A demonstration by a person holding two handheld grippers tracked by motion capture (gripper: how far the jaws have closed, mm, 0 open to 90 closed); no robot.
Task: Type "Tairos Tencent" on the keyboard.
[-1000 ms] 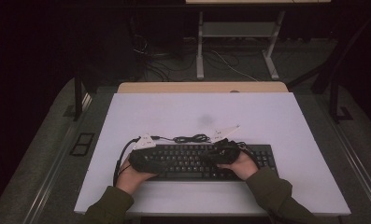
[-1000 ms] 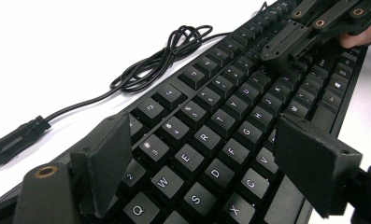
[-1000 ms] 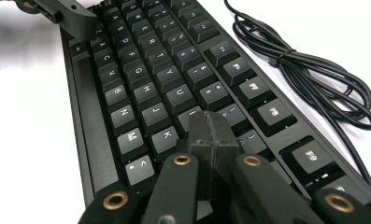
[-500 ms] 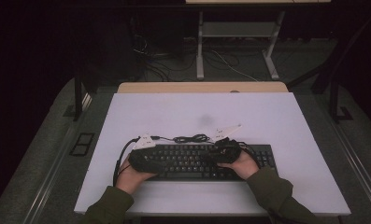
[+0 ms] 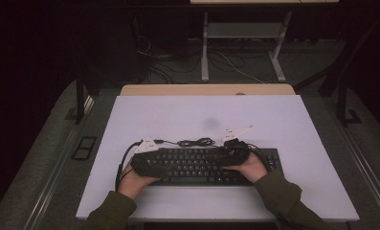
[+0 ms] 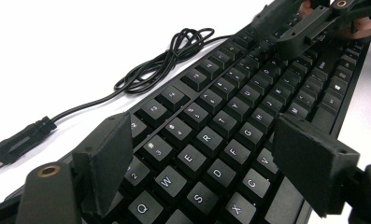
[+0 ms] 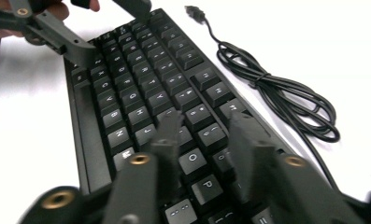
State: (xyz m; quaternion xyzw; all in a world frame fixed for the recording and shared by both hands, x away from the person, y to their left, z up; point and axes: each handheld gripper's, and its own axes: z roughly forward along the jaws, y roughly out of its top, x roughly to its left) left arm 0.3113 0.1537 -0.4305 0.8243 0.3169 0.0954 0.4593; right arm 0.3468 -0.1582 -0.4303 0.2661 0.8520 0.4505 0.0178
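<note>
A black keyboard (image 5: 202, 165) lies near the front of the white table (image 5: 293, 124), its black cable (image 5: 195, 142) coiled just behind it. Over the keyboard's left end my left gripper (image 6: 206, 163) stands open, jaws wide apart above the Q-W-E keys (image 6: 188, 158), with nothing held. My right gripper (image 7: 206, 135) hovers over the O and P keys (image 7: 192, 161); its jaws have just been opening and now stand a little apart, with nothing between them. From above, the left gripper (image 5: 159, 167) and right gripper (image 5: 226, 155) face each other across the keys.
The cable's USB plug (image 6: 19, 142) lies loose on the table behind the left end. A faint grey smudge (image 5: 210, 122) marks the table's middle. A tan desk edge (image 5: 206, 89) and metal stand legs (image 5: 204, 48) stand behind, over floor cables.
</note>
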